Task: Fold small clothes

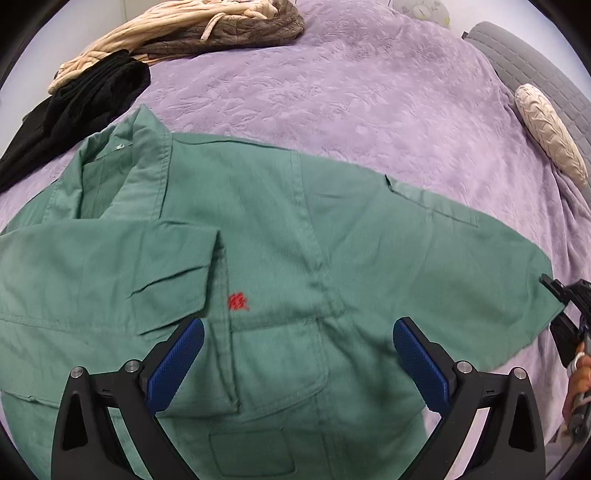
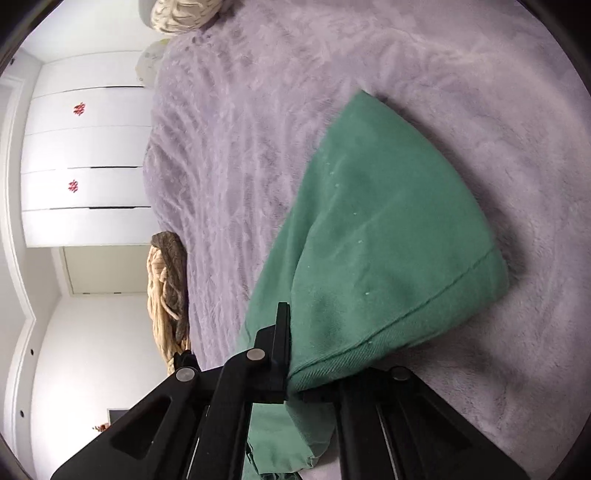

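Note:
A green shirt (image 1: 280, 236) lies spread on the purple bedspread (image 1: 351, 92), collar at the upper left, a small red mark on its front. My left gripper (image 1: 298, 350) hovers over the shirt's lower front, open, blue pads (image 1: 177, 365) wide apart with nothing between them. At the shirt's right sleeve end my right gripper (image 1: 563, 314) shows at the frame edge, held by a hand. In the right wrist view the right gripper (image 2: 291, 384) is shut on the green sleeve hem (image 2: 388, 258), the cloth pinched between its black fingers.
A pile of beige and brown clothes (image 1: 192, 33) and a black garment (image 1: 74, 110) lie at the bed's far left. A cream pillow (image 1: 550, 133) rests by the grey headboard (image 1: 535, 70). White cupboards (image 2: 85, 162) stand beyond the bed.

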The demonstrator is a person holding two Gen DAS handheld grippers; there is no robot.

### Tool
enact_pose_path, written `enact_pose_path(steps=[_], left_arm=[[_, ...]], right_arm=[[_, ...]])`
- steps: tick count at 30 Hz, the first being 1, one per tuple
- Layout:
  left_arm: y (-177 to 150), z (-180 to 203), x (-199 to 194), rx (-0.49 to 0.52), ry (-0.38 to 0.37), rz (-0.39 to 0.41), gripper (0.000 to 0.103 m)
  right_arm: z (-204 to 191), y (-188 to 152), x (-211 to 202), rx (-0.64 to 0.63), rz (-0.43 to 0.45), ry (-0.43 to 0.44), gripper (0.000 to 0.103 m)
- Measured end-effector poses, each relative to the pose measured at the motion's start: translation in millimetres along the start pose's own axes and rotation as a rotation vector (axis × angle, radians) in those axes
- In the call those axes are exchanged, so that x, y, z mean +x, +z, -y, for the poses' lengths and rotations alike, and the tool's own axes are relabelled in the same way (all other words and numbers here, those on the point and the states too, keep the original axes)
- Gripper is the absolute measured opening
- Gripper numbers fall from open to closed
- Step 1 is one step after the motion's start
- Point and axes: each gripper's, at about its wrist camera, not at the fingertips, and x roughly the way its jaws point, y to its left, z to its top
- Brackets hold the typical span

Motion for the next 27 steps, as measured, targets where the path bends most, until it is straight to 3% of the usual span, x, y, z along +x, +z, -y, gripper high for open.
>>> enact_pose_path(steps=[3,8,12,15,20,24,27], left_arm=[[3,15,14,0.039,0.015,0.003,0.103],[-8,41,48,0.13,0.06,-0.069,0.103],[-10,30,27,0.111,0.012,-0.044,0.103],[-9,3,-4,0.081,0.007,0.016,0.103],[-13,-75,-57,-0.001,0.033,0.114,0.103],[-29,-154,-86,-0.081,0.106,0.136,0.103],[-47,-215,-96,-0.145,0.171,0.121,0.103]], right_arm=[[-27,-1,-1,-0.053,-0.02,0.099,0.003],[-94,-17,5,-0.218,-0.096,0.215,0.003],[-149,-50,18,-0.375,-0.165,0.255,0.003],[-194,-94,36,-0.513,-0.226,0.274,0.003],[-255,-204,80,-0.786,-0.339,0.248,0.003],[-254,-301,140,-0.896,-0.463,0.178,0.004],[-225,-368,192,-0.929,-0.559,0.066,0.004]])
